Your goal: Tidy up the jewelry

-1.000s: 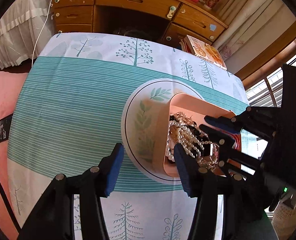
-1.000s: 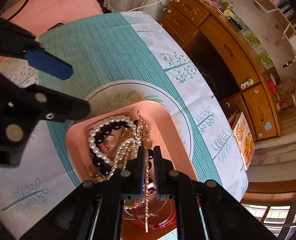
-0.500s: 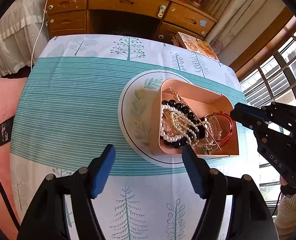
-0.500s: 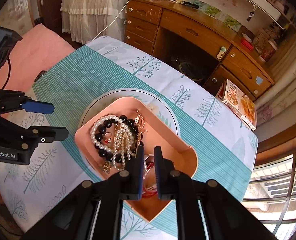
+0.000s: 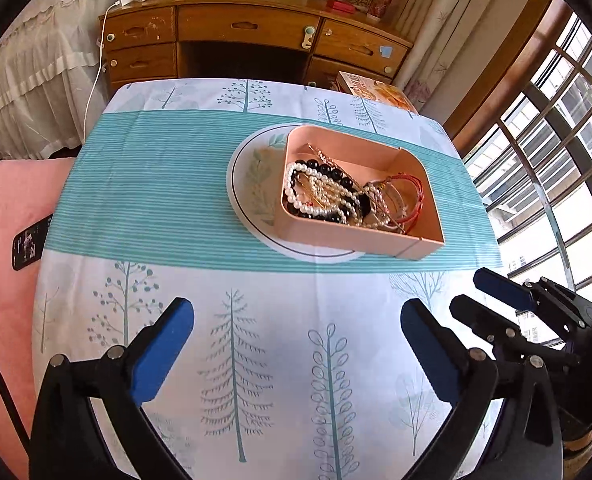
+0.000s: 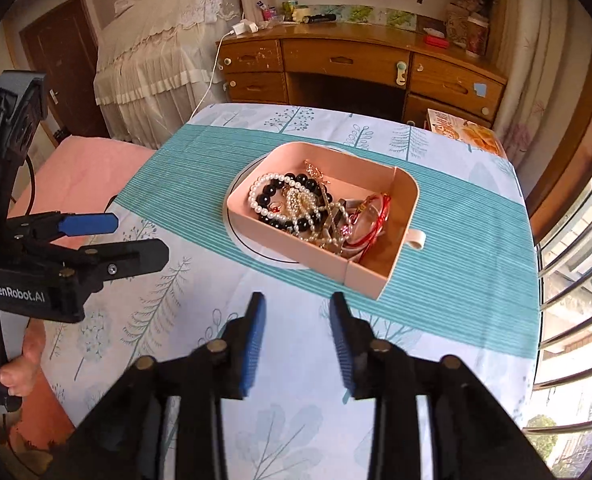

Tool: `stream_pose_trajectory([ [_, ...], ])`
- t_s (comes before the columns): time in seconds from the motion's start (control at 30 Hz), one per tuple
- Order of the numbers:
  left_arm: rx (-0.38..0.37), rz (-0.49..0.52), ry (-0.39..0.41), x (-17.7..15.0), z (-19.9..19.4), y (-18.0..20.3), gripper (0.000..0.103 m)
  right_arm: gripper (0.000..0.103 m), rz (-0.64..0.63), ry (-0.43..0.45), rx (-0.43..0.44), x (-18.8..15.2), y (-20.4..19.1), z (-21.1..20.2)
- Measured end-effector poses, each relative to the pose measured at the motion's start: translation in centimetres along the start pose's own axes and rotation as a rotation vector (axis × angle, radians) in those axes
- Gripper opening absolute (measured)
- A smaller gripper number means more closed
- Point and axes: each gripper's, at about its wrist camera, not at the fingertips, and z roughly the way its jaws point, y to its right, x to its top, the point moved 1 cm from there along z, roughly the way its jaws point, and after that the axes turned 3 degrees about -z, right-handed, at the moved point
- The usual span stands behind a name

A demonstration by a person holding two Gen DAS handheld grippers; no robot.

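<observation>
A pink tray sits on a round white plate on the table. It holds a tangle of jewelry: a pearl and black bead necklace, gold chains and red bangles. My left gripper is open and empty, well short of the tray over the near tablecloth. My right gripper is open and empty, also short of the tray; it shows in the left wrist view.
The table has a teal striped and tree-print cloth. A wooden desk stands behind it, with a food box at the table's far right corner. A phone lies on pink bedding at left. Windows are at right.
Both grippers have pulled back from the tray toward the near table edge. The right gripper, shut over the jewelry before, is now open and empty. The left gripper has opened wider.
</observation>
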Motion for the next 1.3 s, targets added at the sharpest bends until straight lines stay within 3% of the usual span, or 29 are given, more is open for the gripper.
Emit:
stream_pose_trajectory([
  [0.2, 0.041, -0.011, -0.020, -3.6, -0.9, 0.6, 0.102, 0.049, 0.060, 0.082, -0.033, -3.1, -1.8, -2.8],
  [0.27, 0.062, -0.023, -0.003, -4.6, -1.3, 0.4, 0.102, 0.060, 0.082, 0.098, -0.053, -4.1, -2.3, -3.5],
  [0.4, 0.138, -0.022, 0.080, -6.5, -2.9, 0.6, 0.102, 0.069, 0.120, 0.140, -0.126, -5.6, -3.3, -4.8],
  [0.7, 0.256, 0.008, 0.266, -9.7, -6.6, 1.8, 0.102, 0.071, 0.216, 0.172, -0.168, -7.5, -3.7, -6.2],
  [1.3, 0.274, 0.025, 0.342, -11.4, -8.3, 3.4, 0.102, 0.071, 0.244, 0.244, -0.239, -9.2, -3.7, -8.4],
])
